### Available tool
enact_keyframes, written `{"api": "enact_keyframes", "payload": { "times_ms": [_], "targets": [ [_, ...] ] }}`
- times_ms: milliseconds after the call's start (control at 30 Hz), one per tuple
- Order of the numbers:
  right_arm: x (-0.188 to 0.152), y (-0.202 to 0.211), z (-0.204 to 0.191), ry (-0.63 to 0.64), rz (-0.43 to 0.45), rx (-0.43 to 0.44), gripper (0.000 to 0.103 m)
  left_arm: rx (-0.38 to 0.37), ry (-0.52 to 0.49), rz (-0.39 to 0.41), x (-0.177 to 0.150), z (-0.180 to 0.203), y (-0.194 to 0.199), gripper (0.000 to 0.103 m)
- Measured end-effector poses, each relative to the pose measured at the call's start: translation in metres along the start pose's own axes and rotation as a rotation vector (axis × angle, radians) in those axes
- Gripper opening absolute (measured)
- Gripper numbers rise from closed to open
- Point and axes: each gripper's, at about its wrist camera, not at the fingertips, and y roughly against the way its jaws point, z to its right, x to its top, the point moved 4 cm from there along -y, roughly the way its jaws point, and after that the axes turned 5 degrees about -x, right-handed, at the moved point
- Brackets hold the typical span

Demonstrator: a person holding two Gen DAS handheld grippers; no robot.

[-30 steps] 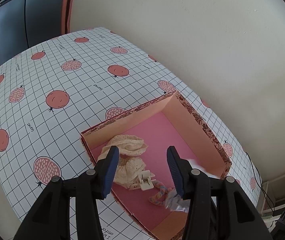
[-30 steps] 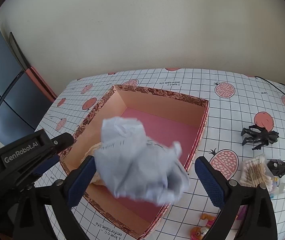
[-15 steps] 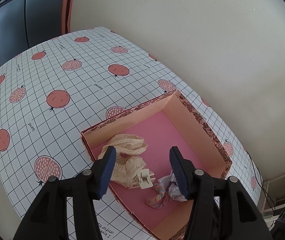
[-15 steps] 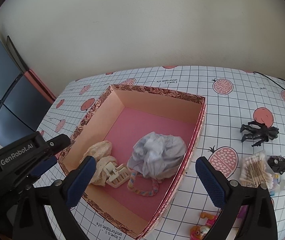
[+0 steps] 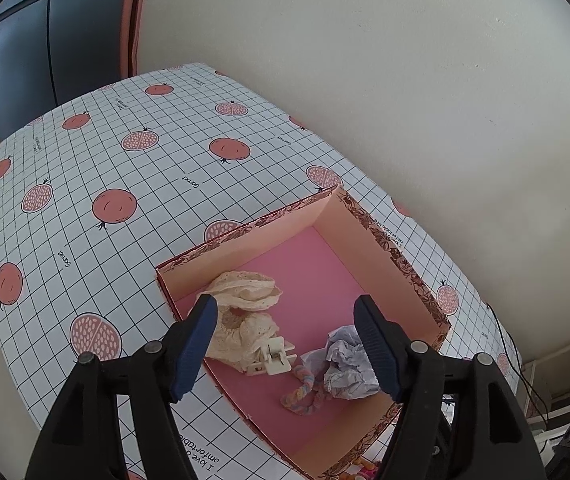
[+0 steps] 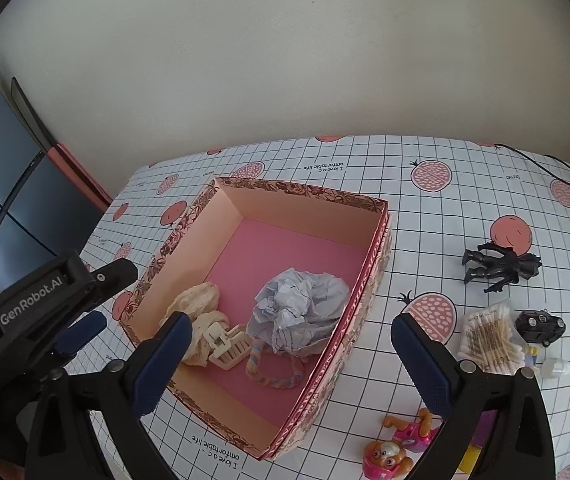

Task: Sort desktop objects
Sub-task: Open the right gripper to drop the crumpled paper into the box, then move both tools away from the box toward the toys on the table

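A pink box [image 6: 377, 248] with a floral rim [image 5: 385, 236] stands on the table. Inside lie a crumpled pale-blue paper ball [image 6: 299, 308] [image 5: 347, 364], a cream lace cloth [image 6: 195, 306] [image 5: 243, 308], a cream hair clip [image 6: 227, 344] [image 5: 273, 358] and a pastel braided band [image 6: 271, 374] [image 5: 303, 394]. My right gripper [image 6: 291, 364] is open and empty above the box's near side. My left gripper [image 5: 287, 346] is open and empty above the box's near-left part; its body also shows in the right wrist view [image 6: 37, 304].
Right of the box lie a black action figure [image 6: 499, 266], a pack of cotton swabs [image 6: 489, 340], a black toy car [image 6: 541, 326], a small white bottle [image 6: 551, 366] and pink toy figures [image 6: 397, 442]. A wall runs behind the table; a black cable [image 6: 557, 168] lies at far right.
The paper ball dropped from my open right gripper into the box and now rests there. My left gripper opened wider and drew back a little.
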Motion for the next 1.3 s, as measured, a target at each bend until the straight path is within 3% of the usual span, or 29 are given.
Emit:
{"api": "enact_keyframes", "payload": {
  "times_ms": [67, 267, 400, 933, 1100, 1300],
  "targets": [
    [0.002, 0.005, 0.004, -0.002, 0.003, -0.011, 0.101, -0.007, -0.008, 0.001, -0.001, 0.005, 0.002, 0.081],
    [0.008, 0.026, 0.025, -0.027, 0.027, -0.034, 0.101, -0.041, -0.065, 0.028, -0.007, 0.031, 0.012, 0.085],
    [0.011, 0.044, 0.043, -0.046, 0.045, -0.058, 0.101, -0.067, -0.126, 0.061, -0.012, 0.054, 0.023, 0.094],
    [0.015, 0.100, 0.127, -0.149, 0.058, -0.192, 0.101, -0.303, -0.287, 0.044, -0.055, 0.140, 0.046, 0.095],
    [0.011, 0.109, 0.155, -0.197, 0.037, -0.235, 0.101, -0.333, -0.328, -0.012, -0.065, 0.155, 0.045, 0.095],
    [0.000, 0.106, 0.184, -0.266, -0.027, -0.253, 0.101, -0.304, -0.355, -0.123, -0.084, 0.160, 0.028, 0.095]
  ]
}}
